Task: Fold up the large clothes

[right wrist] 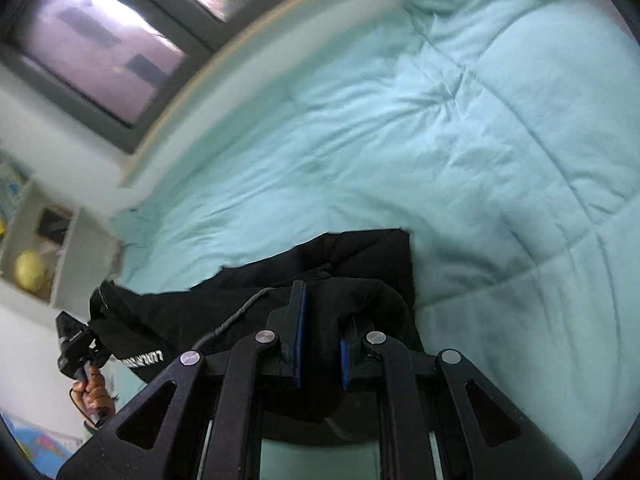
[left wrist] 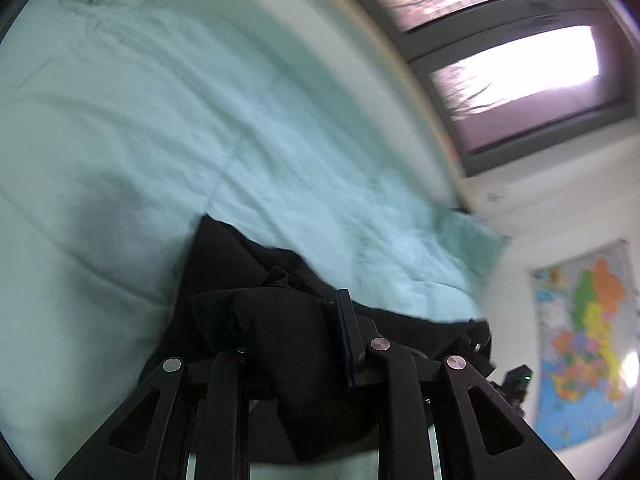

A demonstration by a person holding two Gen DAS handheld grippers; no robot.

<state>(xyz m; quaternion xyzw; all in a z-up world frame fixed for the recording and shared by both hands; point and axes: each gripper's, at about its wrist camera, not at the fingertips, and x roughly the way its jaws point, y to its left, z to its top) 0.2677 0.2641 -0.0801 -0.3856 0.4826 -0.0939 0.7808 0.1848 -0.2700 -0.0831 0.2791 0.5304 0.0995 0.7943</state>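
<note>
Garment: you have one black fabric garment [left wrist: 280,332], bunched and lifted just above the bed, its far edge lying on the quilt; white lettering shows on one hem in the right wrist view.
Left gripper [left wrist: 296,344]: your left gripper is clenched on a thick wad of the black garment; only one blue pad shows, the other is buried in cloth.
Right gripper [right wrist: 322,344]: your right gripper is clamped on another fold of the same garment [right wrist: 360,264], cloth draped over one finger, two blue pads visible.
Bed: one bed under a pale mint quilted duvet [left wrist: 180,140], wrinkled, with stitched seams.
Window: one dark-framed window [left wrist: 516,68] beyond the bed edge.
Map: one coloured wall map [left wrist: 584,336] at the right of the left wrist view.
Shelf: one white shelf unit [right wrist: 44,236] holding one yellow ball [right wrist: 30,270].
Left hand [right wrist: 94,390]: seen from the right wrist, gripping the other handle.
</note>
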